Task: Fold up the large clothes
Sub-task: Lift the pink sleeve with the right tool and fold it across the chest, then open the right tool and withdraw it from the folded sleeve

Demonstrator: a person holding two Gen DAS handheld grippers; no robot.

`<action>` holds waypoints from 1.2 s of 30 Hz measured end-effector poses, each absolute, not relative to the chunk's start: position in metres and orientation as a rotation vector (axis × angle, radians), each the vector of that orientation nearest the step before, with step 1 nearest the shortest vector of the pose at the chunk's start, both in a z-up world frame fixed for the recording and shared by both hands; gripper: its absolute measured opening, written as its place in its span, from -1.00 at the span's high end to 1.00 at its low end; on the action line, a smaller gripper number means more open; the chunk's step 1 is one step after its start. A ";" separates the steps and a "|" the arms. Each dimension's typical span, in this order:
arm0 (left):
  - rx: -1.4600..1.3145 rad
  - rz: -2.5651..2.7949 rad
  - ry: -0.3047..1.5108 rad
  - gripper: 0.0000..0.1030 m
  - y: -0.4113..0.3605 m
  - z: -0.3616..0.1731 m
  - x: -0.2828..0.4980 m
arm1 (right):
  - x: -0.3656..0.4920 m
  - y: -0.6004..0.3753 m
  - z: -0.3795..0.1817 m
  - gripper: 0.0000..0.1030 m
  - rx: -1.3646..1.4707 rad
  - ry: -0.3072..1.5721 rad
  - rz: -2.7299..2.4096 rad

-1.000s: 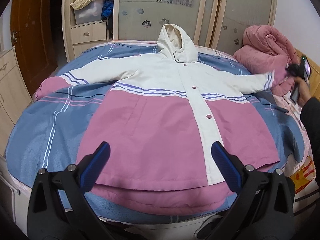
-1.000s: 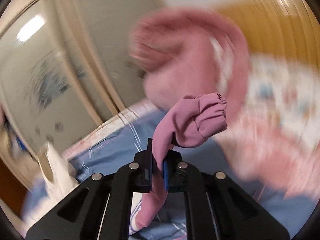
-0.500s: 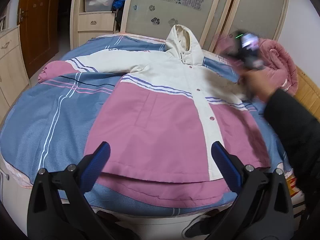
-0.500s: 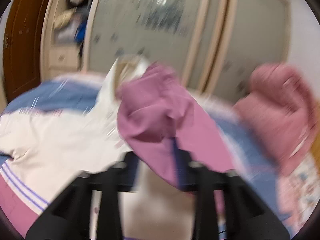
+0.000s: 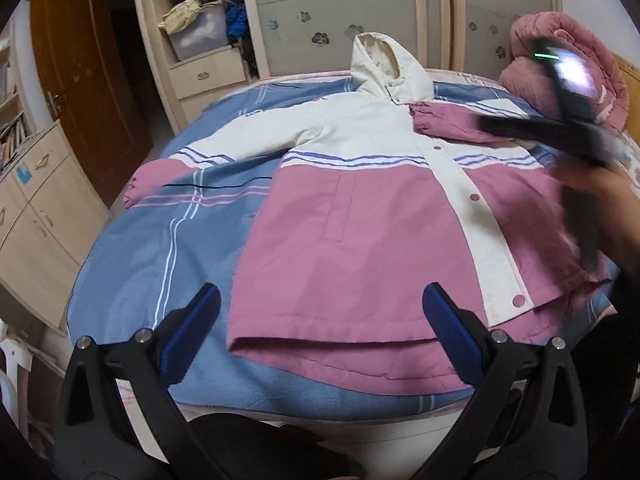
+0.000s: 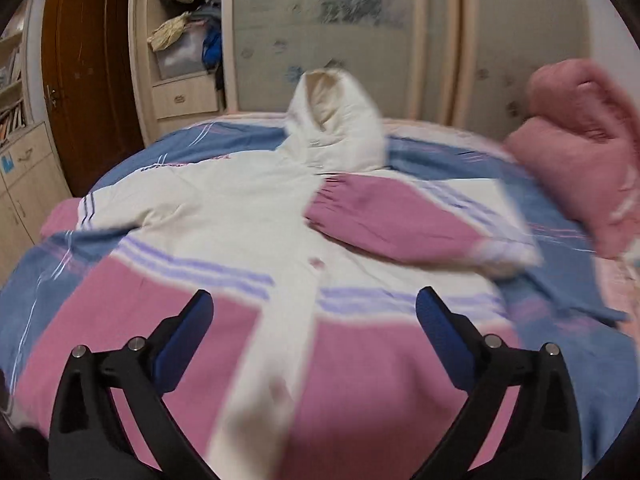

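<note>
The left gripper [image 5: 320,312] is spread wide with nothing between its fingers. Ahead of it the pink-and-white hooded jacket [image 5: 368,216] lies flat, front up, on the blue striped bedspread [image 5: 160,240]; one sleeve [image 5: 208,160] reaches out leftward, the other sleeve [image 6: 392,216] lies folded across the chest below the hood [image 6: 336,120]. The right gripper [image 6: 316,316], released and empty, hovers above the jacket's snap placket.

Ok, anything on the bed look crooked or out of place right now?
Only a half-done fold: the jacket's one sleeve lies folded across the chest, cuff near the collar, while the other sleeve is spread out on the blue blanket. Nothing looks damaged.
</note>
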State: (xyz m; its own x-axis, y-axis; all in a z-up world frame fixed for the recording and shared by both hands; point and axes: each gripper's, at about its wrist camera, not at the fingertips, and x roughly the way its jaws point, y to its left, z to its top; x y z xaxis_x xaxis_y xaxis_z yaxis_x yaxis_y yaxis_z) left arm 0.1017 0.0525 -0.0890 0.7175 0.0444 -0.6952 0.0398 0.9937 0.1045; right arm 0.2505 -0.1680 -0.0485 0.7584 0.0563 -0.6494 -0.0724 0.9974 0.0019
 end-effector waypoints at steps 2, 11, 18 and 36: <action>0.042 -0.033 0.771 -0.96 0.056 -0.085 0.099 | 0.202 -0.186 -0.031 -0.97 -0.026 0.708 0.019; -0.045 -0.009 0.721 -0.96 0.057 -0.063 0.080 | 0.059 -0.214 -0.003 -0.97 -0.087 0.656 -0.169; -0.025 0.029 0.666 -0.96 0.049 -0.041 0.054 | 0.018 -0.210 0.005 -0.97 -0.061 0.617 -0.122; -0.010 0.094 0.607 -0.96 0.056 -0.012 0.012 | -0.015 -0.203 0.037 -0.97 -0.014 0.534 -0.067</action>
